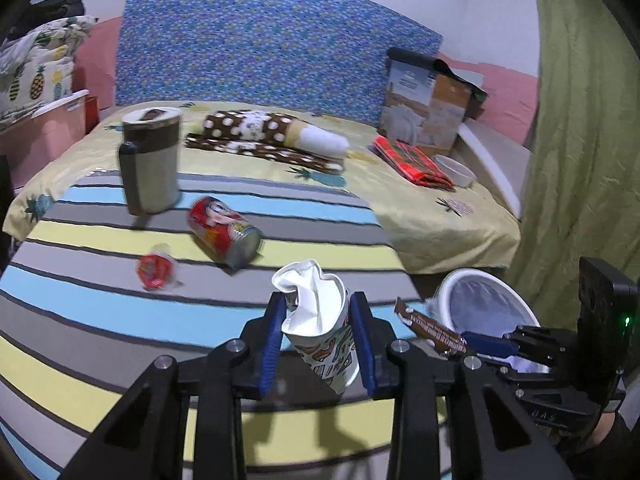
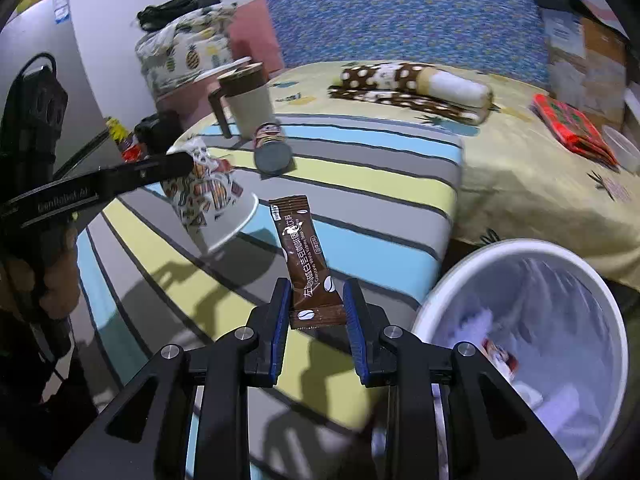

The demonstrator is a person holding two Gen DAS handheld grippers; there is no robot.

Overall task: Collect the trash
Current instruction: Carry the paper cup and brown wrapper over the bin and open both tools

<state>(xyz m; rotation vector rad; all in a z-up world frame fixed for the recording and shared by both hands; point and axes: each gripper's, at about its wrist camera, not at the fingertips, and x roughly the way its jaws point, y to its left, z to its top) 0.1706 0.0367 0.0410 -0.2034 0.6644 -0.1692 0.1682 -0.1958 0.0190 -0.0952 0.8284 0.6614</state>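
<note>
- The left hand-held gripper (image 1: 319, 330) is clamped on a crumpled paper cup (image 1: 320, 324) with cartoon print, held above the striped blanket (image 1: 100, 312).
- The right hand-held gripper (image 2: 316, 308) pinches a brown sachet (image 2: 306, 260) (Chinese lettering, partly legible, coffee-bean marks) beside the white bin (image 2: 520, 340).
- A red can (image 1: 224, 232) and a small red-lidded cup (image 1: 156, 272) lie on the blanket; their labels are blurred.
- Bin contents are hard to make out.
</note>
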